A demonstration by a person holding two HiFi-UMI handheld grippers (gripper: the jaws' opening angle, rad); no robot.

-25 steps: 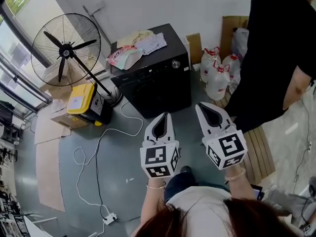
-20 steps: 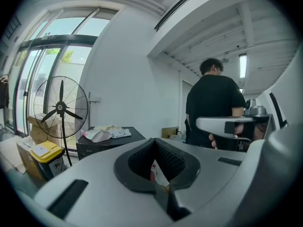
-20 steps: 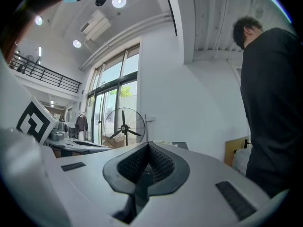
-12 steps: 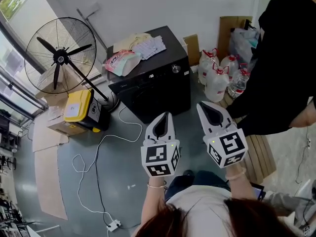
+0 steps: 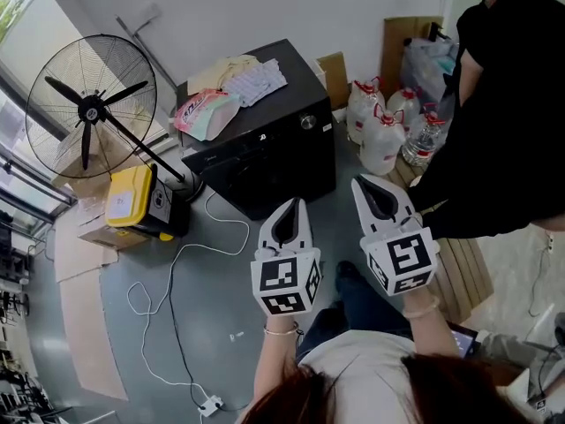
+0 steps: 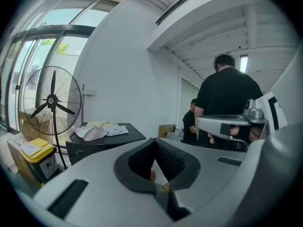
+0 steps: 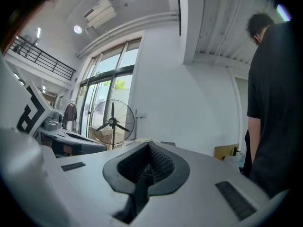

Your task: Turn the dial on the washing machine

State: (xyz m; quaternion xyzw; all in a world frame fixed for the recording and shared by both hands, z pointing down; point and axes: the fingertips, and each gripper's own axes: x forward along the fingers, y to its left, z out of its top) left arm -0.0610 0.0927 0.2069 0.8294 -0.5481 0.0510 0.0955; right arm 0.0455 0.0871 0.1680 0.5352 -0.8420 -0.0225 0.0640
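bright window daylight; fisheye edges

A black box-shaped washing machine [image 5: 265, 162] sits at upper centre, with a small round silver dial [image 5: 306, 122] near its front top edge. Below it, the left grey gripper [image 5: 293, 205] and right grey gripper [image 5: 365, 184] point toward it with jaws together, well apart from it.

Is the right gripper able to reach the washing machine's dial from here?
Probably yes, after moving closer. The right gripper hangs apart from the dial, with only bare floor between. The jugs stand off to the side. Its jaws are shut, so they must open first.
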